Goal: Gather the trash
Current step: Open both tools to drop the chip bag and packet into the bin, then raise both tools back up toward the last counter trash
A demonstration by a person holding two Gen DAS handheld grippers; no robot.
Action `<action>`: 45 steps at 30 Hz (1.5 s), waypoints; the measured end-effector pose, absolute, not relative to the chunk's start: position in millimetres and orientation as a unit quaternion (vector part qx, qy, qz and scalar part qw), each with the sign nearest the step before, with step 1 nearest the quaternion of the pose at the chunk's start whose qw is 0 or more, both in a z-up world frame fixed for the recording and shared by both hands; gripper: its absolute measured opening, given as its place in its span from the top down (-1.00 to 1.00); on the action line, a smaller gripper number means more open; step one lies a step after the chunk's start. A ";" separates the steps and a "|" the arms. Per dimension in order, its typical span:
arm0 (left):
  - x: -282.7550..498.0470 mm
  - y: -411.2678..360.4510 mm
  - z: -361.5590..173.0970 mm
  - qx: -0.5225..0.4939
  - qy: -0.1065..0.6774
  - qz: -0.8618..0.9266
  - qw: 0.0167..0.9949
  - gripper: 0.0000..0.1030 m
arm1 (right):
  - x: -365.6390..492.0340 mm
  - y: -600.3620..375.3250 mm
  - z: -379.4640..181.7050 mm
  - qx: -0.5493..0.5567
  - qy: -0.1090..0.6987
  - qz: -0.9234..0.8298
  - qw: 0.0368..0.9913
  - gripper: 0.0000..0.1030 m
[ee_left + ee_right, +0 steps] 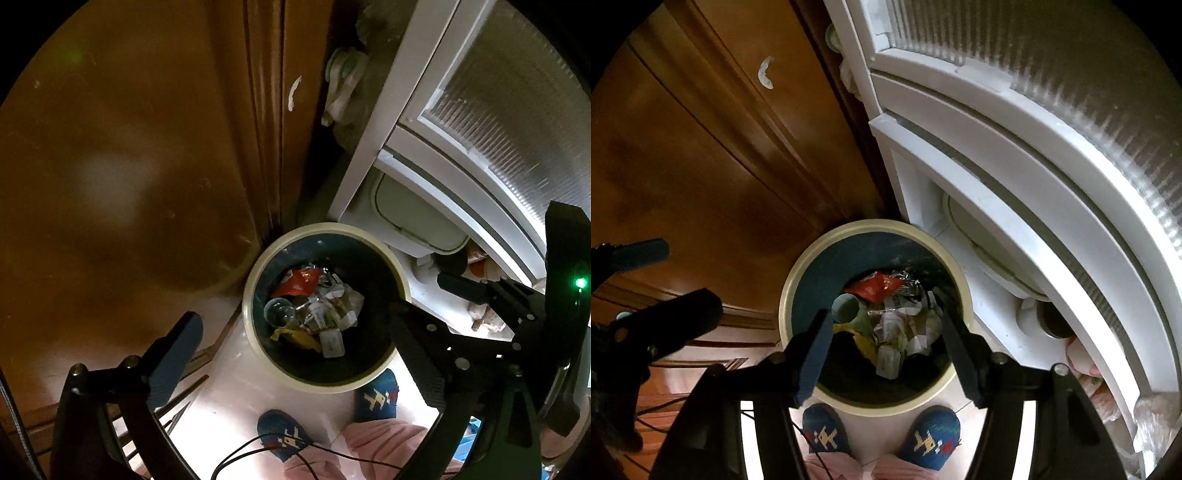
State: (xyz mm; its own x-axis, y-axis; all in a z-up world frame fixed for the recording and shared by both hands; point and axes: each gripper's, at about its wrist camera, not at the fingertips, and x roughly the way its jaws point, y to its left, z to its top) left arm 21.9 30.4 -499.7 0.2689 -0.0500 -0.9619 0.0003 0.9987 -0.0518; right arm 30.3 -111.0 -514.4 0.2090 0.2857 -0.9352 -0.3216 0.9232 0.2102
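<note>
A round bin with a cream rim (258, 258) and dark blue inside stands on the floor below both grippers; it also shows in the right wrist view (798, 266). Inside lies mixed trash (317, 306): a red wrapper (875, 286), a clear bulb-like piece (279, 312), paper and plastic scraps (905, 328). My left gripper (291, 339) is open and empty above the bin. My right gripper (882, 347) is open and empty over the bin's mouth. The right gripper also shows at the right of the left wrist view (480, 295).
A brown wooden door (129, 166) stands left of the bin. A white cabinet with ribbed glass (1052, 110) stands to the right, holding a pale lidded container (413, 218). The person's feet in blue socks (931, 435) stand just before the bin. A cable (258, 454) trails low.
</note>
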 end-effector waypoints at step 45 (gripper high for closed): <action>-28.4 1.9 -205.3 0.013 0.546 -0.080 0.834 -0.97 | -17.0 -142.8 -243.5 -0.026 0.598 0.164 0.784 -0.36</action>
State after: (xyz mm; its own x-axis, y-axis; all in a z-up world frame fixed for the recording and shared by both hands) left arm -28.4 1.9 -205.3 0.3912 -0.1191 -0.9126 0.1471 0.9869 -0.0658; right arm -17.0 -142.8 -243.5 0.2301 0.2257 -0.9466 -0.2886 0.9448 0.1552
